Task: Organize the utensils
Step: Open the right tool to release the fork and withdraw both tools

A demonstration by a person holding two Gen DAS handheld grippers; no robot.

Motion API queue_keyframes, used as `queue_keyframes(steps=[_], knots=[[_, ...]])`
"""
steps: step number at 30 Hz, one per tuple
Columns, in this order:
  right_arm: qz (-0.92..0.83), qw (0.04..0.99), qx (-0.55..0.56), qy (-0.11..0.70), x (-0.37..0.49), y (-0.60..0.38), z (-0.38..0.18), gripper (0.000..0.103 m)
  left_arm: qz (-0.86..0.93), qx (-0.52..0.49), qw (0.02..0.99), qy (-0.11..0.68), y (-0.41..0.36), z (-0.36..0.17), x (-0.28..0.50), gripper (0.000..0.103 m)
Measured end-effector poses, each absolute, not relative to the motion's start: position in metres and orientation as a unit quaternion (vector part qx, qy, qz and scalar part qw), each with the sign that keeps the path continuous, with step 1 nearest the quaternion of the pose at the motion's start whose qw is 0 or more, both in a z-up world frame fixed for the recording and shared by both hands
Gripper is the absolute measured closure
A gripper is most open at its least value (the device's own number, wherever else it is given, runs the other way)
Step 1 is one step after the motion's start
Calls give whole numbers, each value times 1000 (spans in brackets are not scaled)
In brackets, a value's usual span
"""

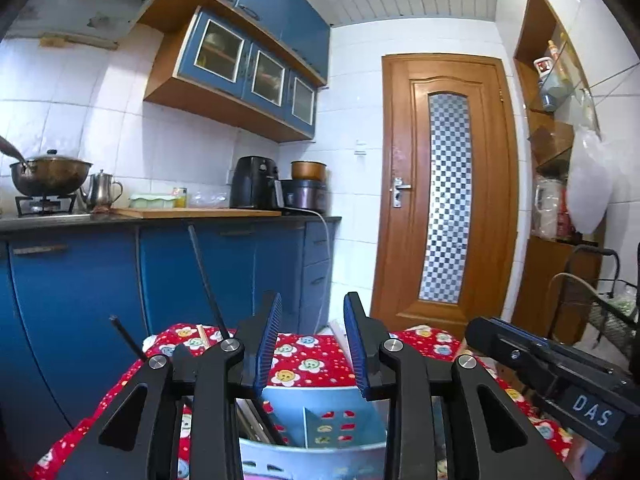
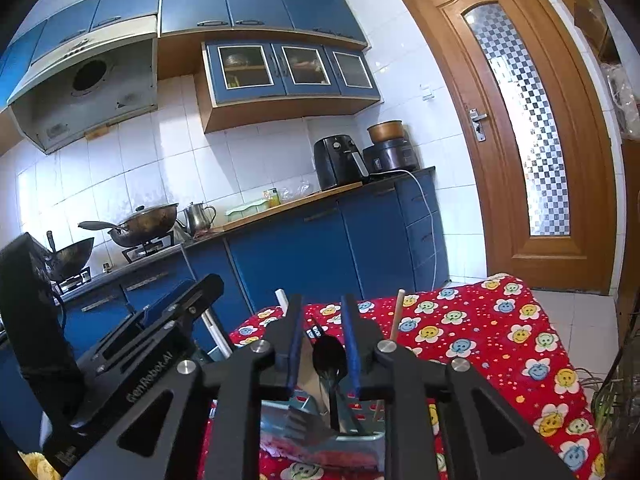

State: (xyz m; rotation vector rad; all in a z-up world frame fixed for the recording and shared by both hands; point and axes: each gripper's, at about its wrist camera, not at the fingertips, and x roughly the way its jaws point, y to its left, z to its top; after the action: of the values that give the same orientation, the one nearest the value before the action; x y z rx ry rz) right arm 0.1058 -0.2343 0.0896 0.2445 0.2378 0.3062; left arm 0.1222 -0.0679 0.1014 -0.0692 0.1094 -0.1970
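A light blue utensil holder [image 1: 320, 412] stands on the table's red flowered cloth [image 2: 480, 340], right under both grippers. My left gripper [image 1: 313, 300] hangs open above it with nothing between its fingers. Black chopsticks [image 1: 204, 272] and a wooden one [image 1: 202, 336] stick up to its left. My right gripper [image 2: 322, 300] is open too, and a black spoon [image 2: 328, 354] stands upright in the holder [image 2: 320, 440] between its pads, not pinched. A metal fork [image 2: 296, 420] lies in the holder, and a wooden chopstick [image 2: 396, 316] rises to the right.
Blue cabinets carry a counter [image 1: 200, 214] with a wok [image 1: 48, 176], a kettle [image 1: 102, 190] and an air fryer [image 1: 256, 186]. A wooden door [image 1: 444, 200] is behind. A wire rack [image 1: 612, 312] stands at the right. The other gripper's body [image 2: 160, 332] sits close on the left.
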Motion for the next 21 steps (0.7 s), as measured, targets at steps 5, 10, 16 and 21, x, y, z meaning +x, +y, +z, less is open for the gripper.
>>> queue_keyframes(steps=[5,10,16,21], knots=[[152,973,119,128,87,-232,95,77,-112,-41,990,80,-60,113,103,70],[147,973,118,133,61,-228,103,68,-104,-37,987,114,-49,117,85,70],[138,971,115,158,34,-220,105,54,-91,-36,983,156,-32,113,65,65],[127,970,93,187,14,-208,95,44,-78,-25,981,178,-19,103,47,51]])
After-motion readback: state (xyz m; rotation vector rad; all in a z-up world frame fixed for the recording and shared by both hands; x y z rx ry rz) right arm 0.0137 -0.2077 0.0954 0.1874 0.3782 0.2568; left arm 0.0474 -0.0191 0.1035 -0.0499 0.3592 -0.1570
